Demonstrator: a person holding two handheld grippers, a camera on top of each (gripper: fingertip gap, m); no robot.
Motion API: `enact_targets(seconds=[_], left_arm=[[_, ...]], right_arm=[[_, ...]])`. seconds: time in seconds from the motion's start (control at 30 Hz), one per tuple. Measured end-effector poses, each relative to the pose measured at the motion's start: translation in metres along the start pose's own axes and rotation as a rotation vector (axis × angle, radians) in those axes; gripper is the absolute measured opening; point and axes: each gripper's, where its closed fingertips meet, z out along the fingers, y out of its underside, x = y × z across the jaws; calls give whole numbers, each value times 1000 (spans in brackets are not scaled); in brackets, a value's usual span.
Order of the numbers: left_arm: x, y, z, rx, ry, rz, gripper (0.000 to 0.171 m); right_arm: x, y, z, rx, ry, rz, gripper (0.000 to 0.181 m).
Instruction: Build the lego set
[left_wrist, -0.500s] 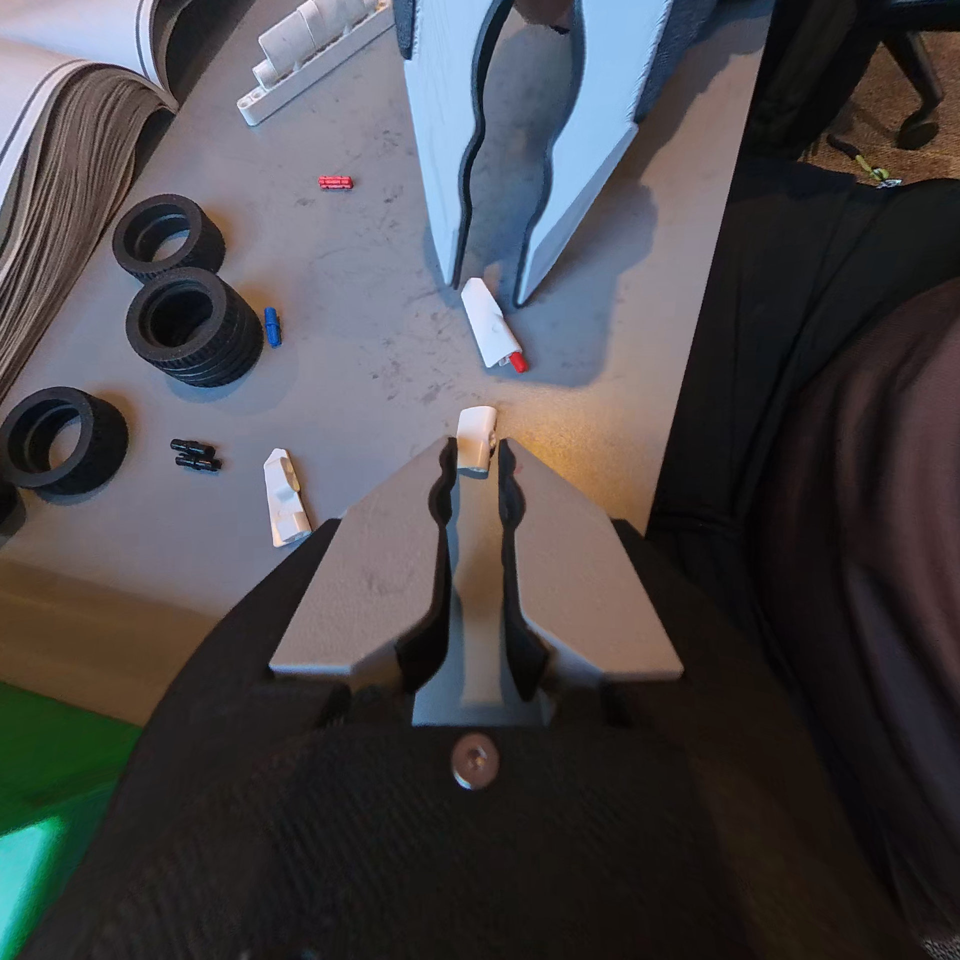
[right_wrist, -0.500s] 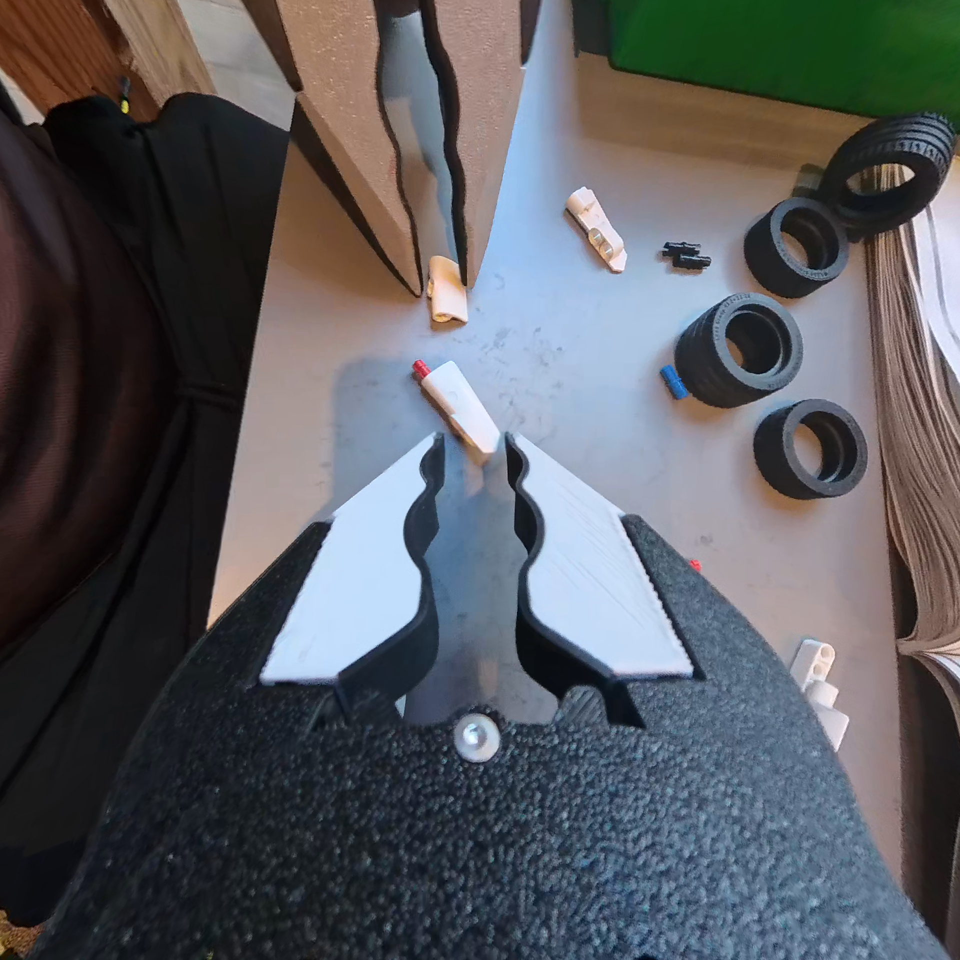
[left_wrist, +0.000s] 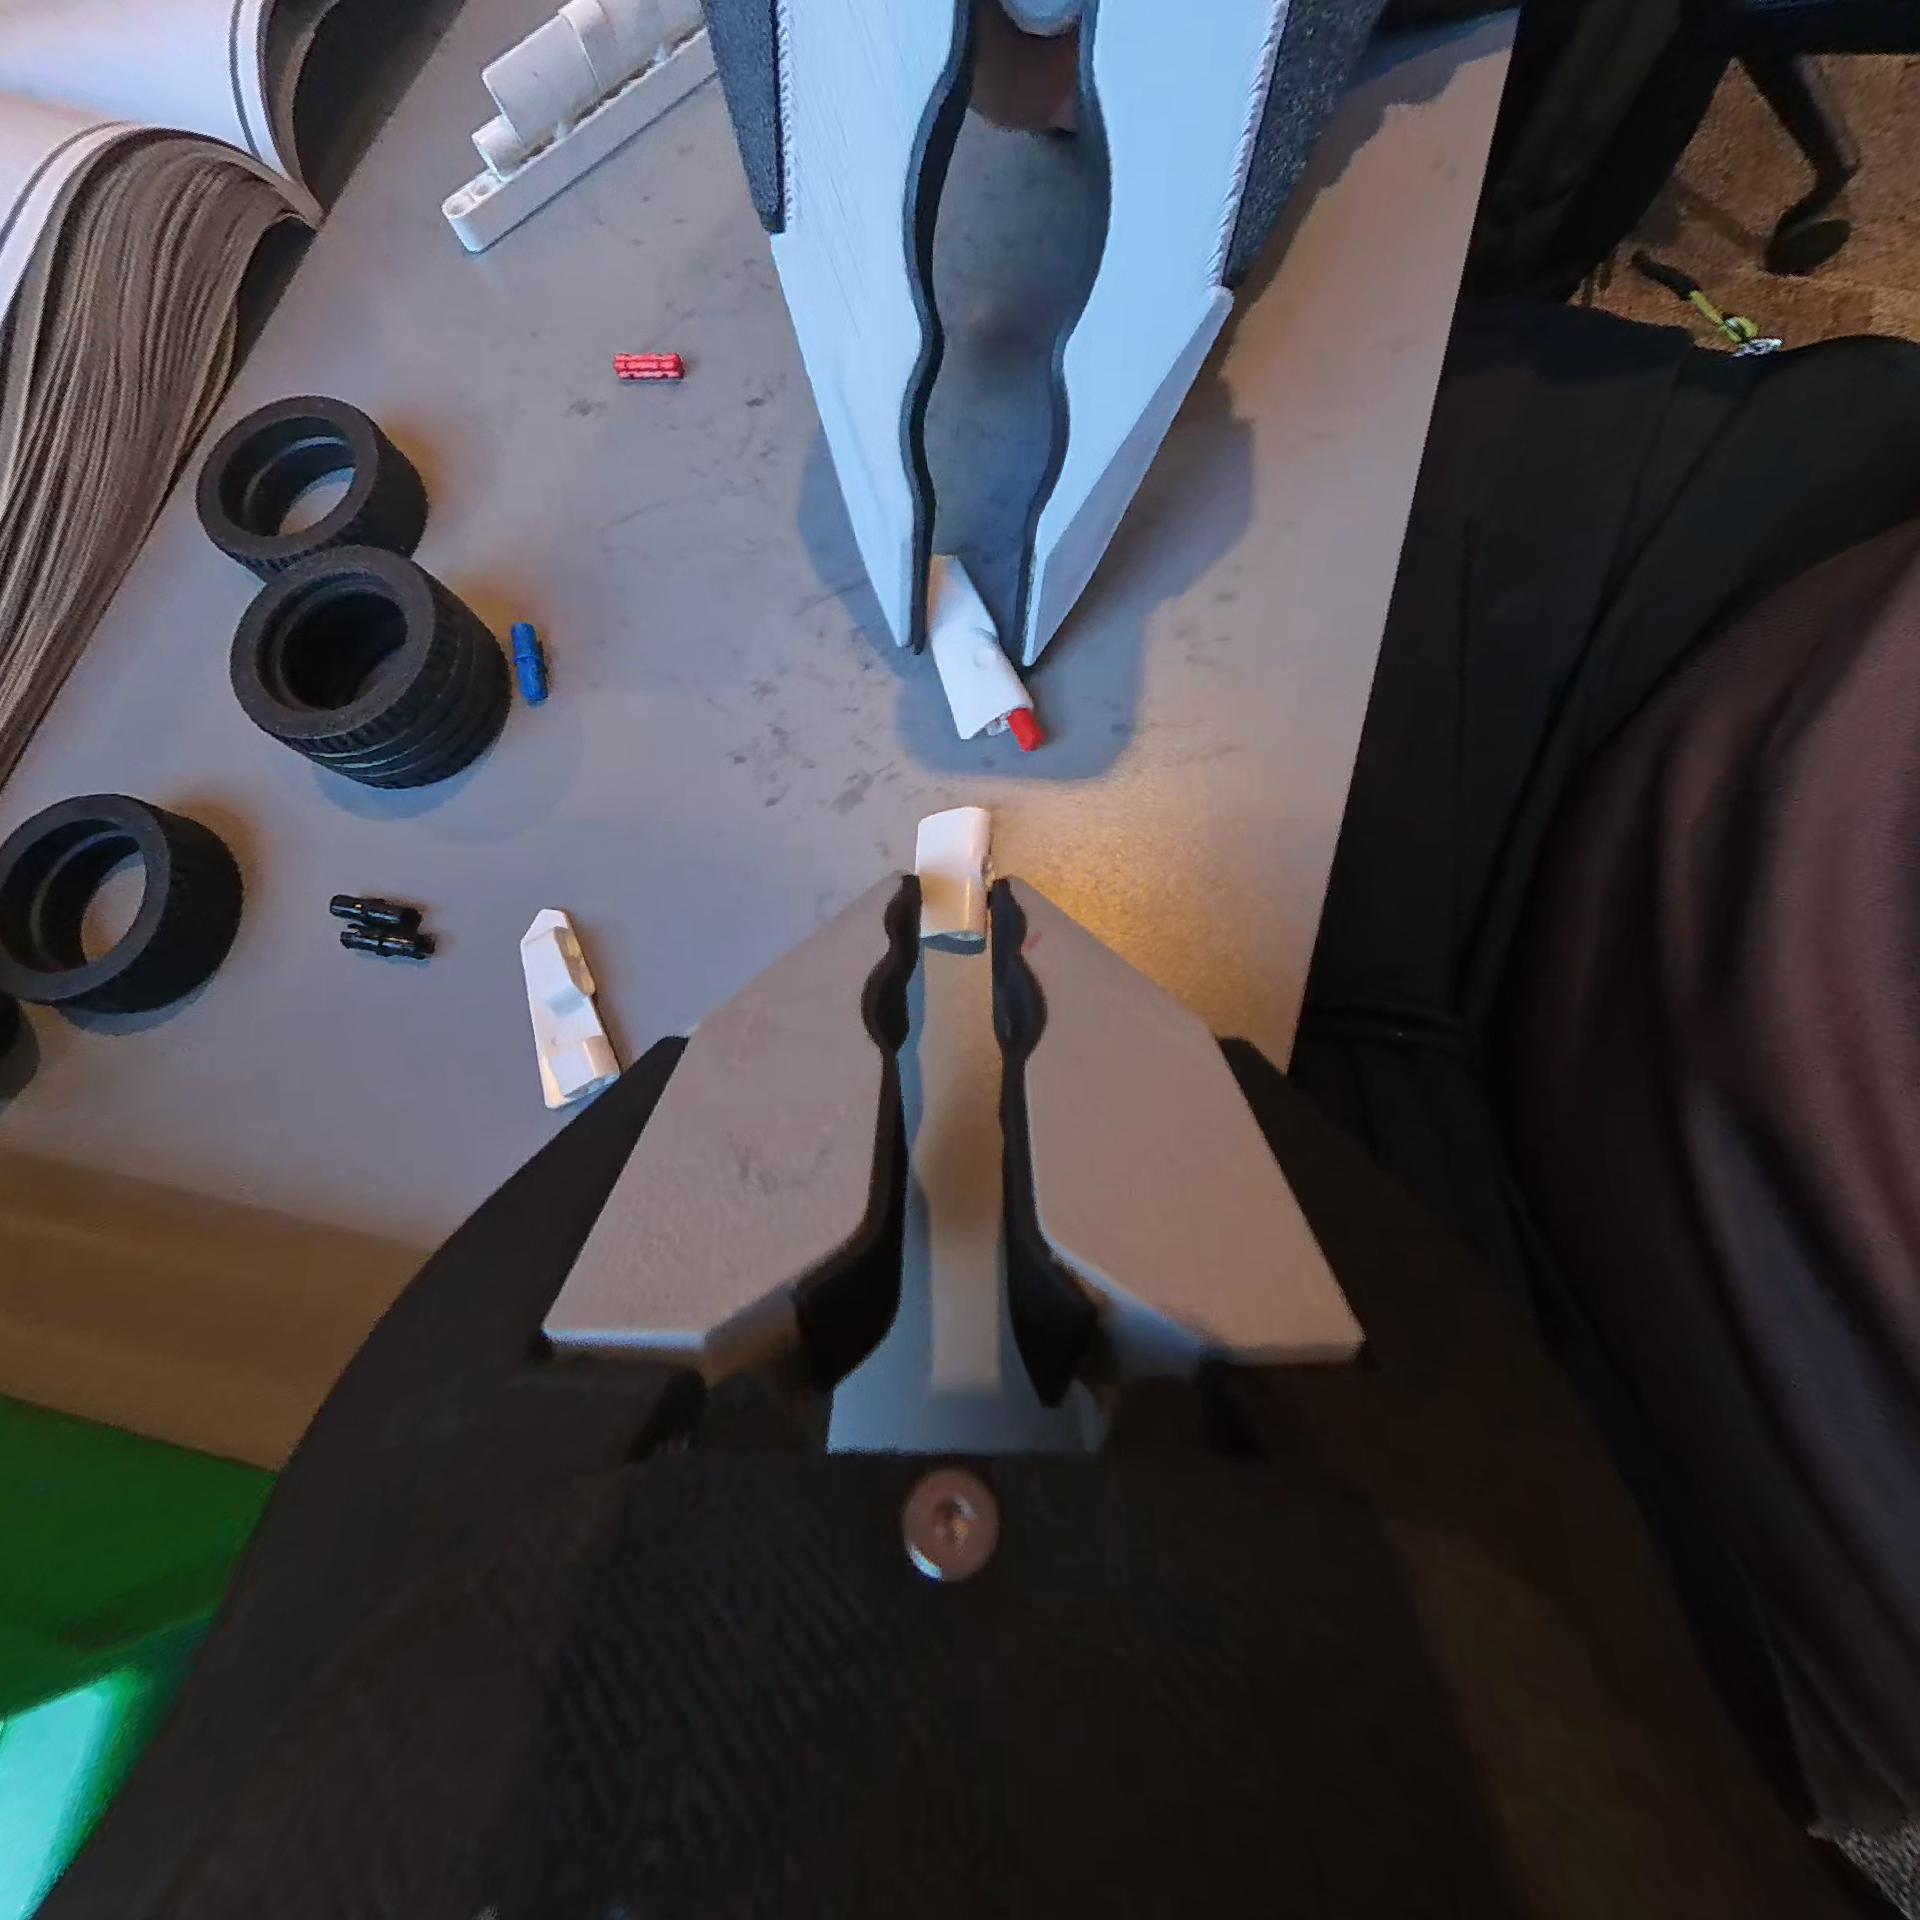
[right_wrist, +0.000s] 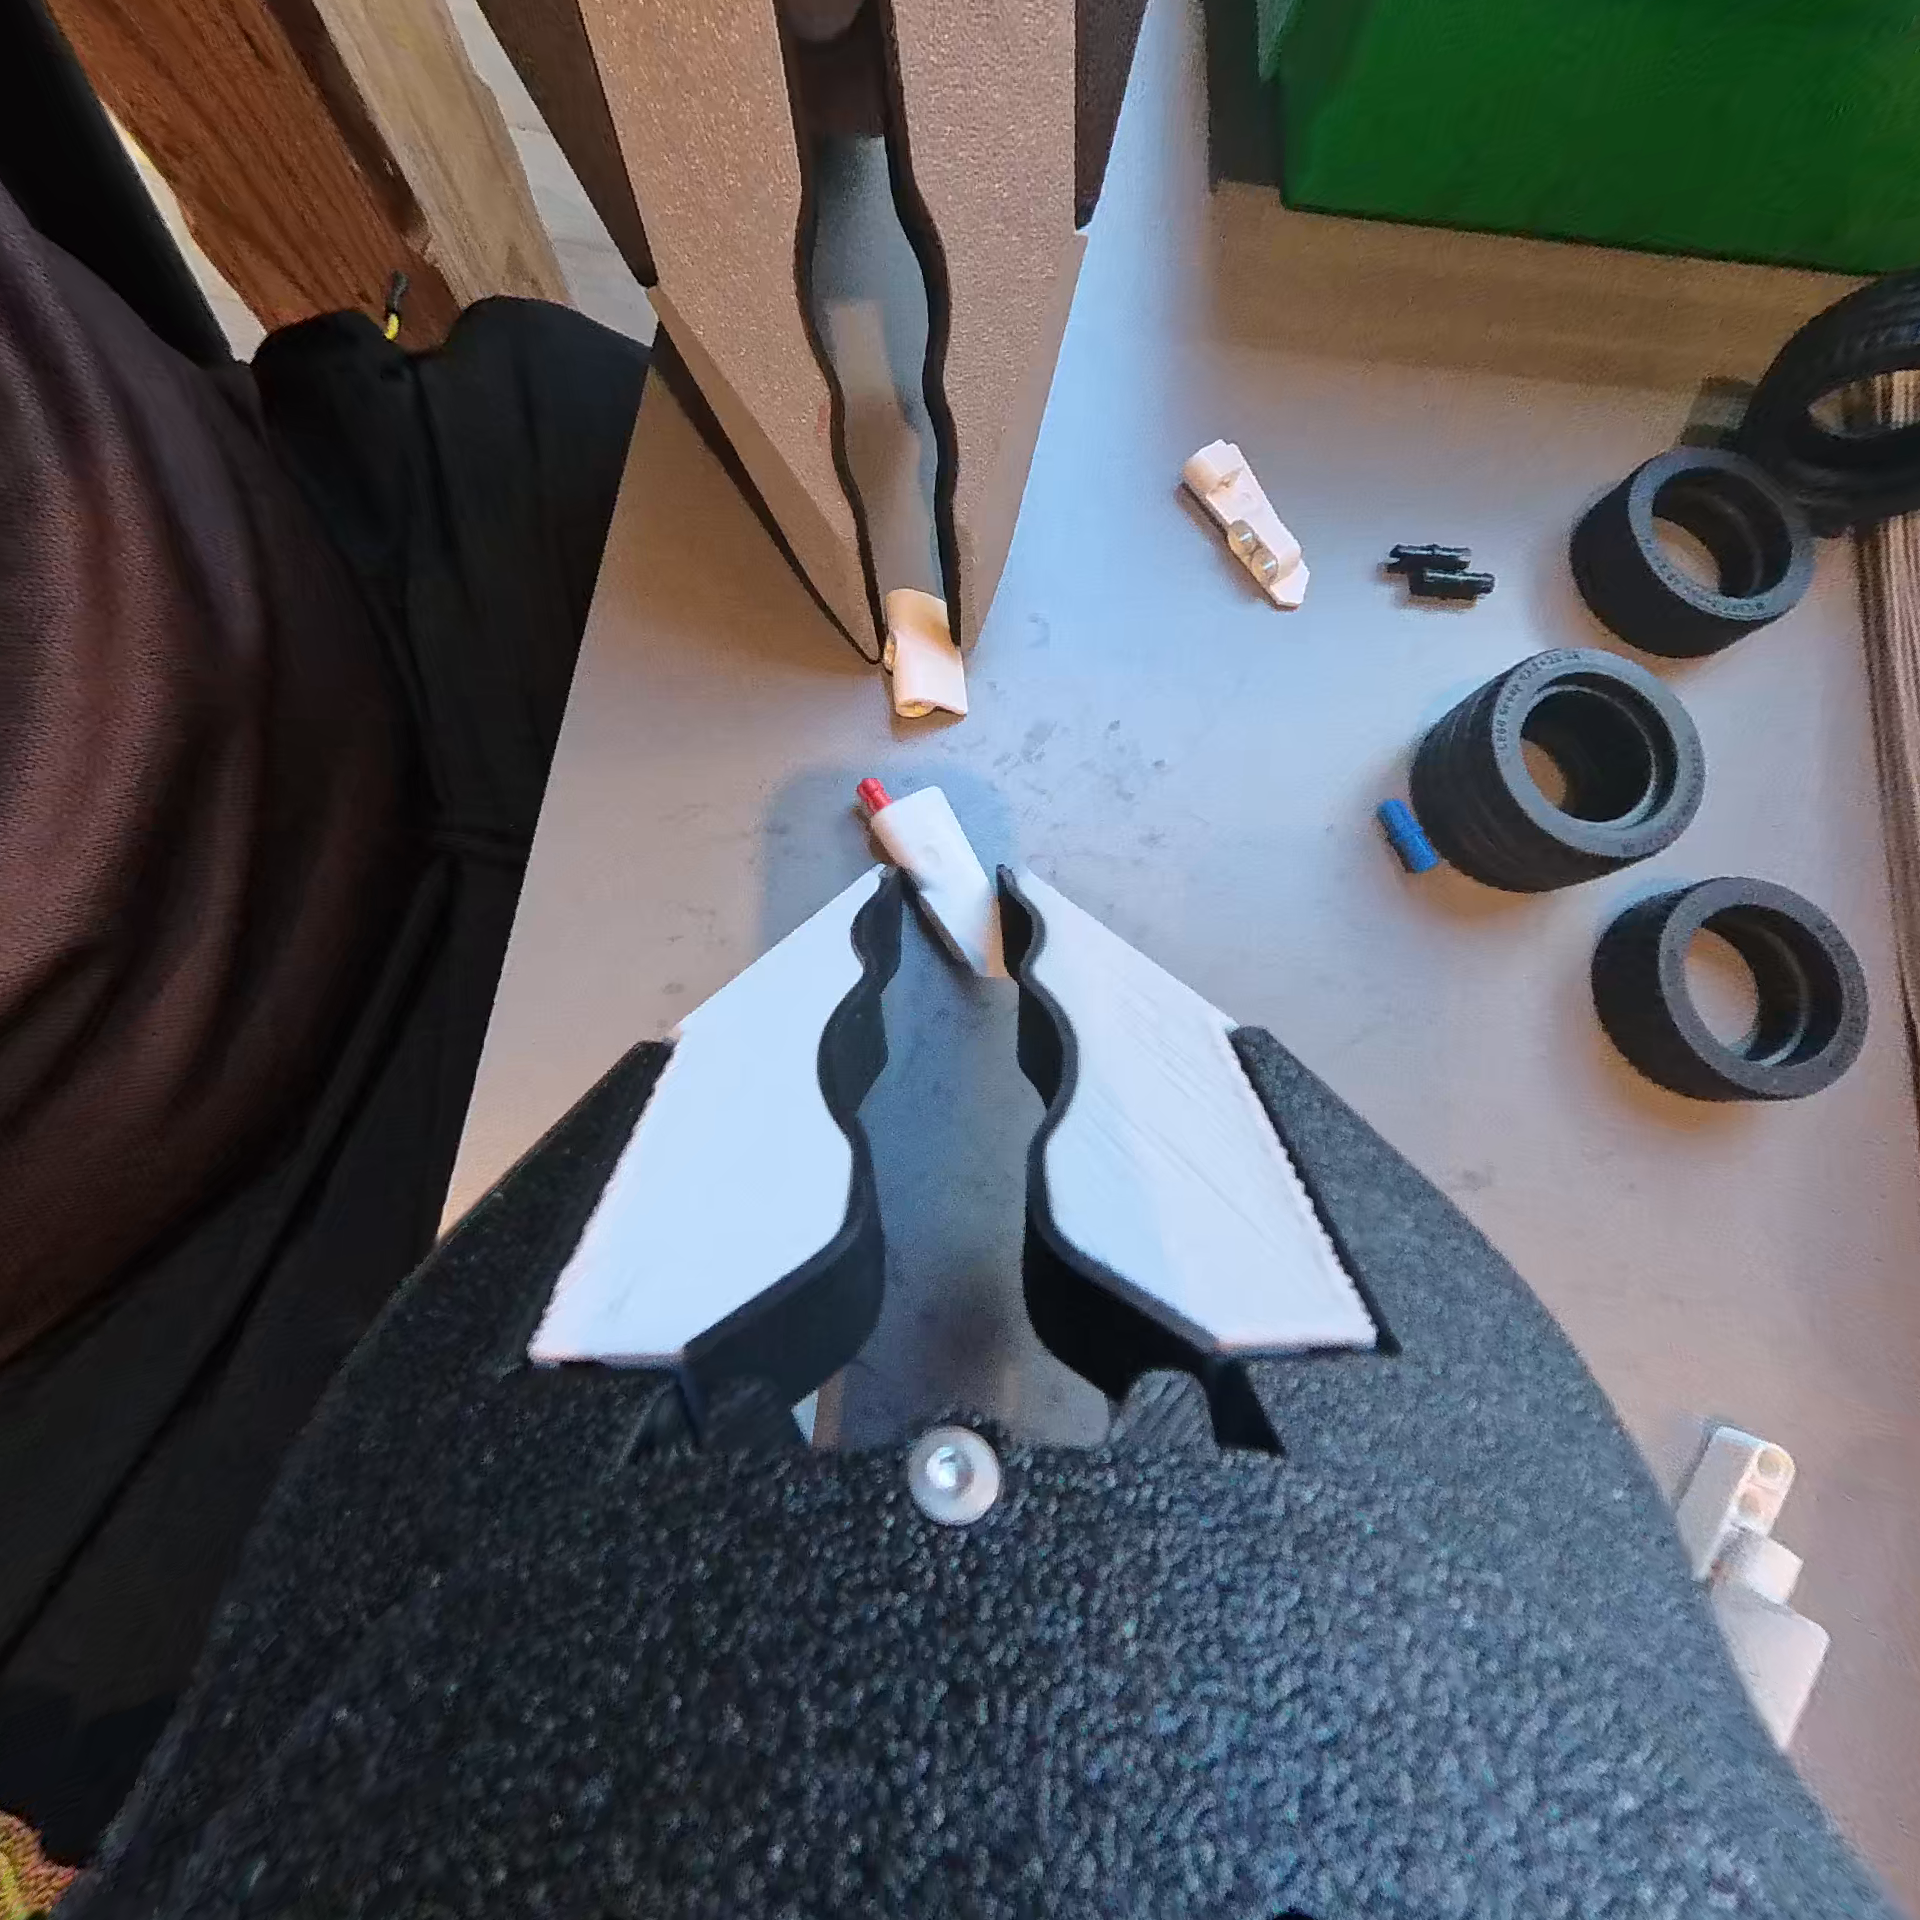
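Note:
My left gripper (left_wrist: 951, 891) is shut on a small white curved lego piece (left_wrist: 951, 868) and holds it at the grey table near its edge. It also shows in the right wrist view (right_wrist: 914, 644) with that piece (right_wrist: 927, 681). My right gripper (right_wrist: 943, 881) has its jaws closed around the tapered end of a white lego piece with a red pin (right_wrist: 930, 847) that lies slanted on the table. The left wrist view shows this gripper (left_wrist: 974, 649) facing mine, with the piece (left_wrist: 982, 681) between its tips, red pin toward me.
Black tyres (left_wrist: 369, 665) (right_wrist: 1558, 784) stand at one side with a blue pin (left_wrist: 528, 662), two black pins (left_wrist: 382, 925) and a white panel piece (left_wrist: 566, 1008). A red pin (left_wrist: 648, 366), a white beam assembly (left_wrist: 582, 125), an open booklet (left_wrist: 114, 270) and a green box (right_wrist: 1600, 114) lie beyond. A person's dark clothing (left_wrist: 1662, 935) borders the table edge. About 5 centimeters separates my left fingertips from my right.
My right gripper has moved forward, so its tips now sit around the white piece with the red pin, and the jaws have narrowed. The left gripper has hardly moved.

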Motion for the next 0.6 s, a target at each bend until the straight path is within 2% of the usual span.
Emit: enact_targets(seconds=[0.2,0.43,0.6], left_arm=[[0,-1,0,17,-8,13,9],[-1,-2,1,21,-76,89,8],[-2,-2,1,23,-114,128,7]], right_arm=[[-1,2,-1,-4,8,47,15],[2,6,-5,-21,74,76,15],[3,6,-4,-6,68,86,15]])
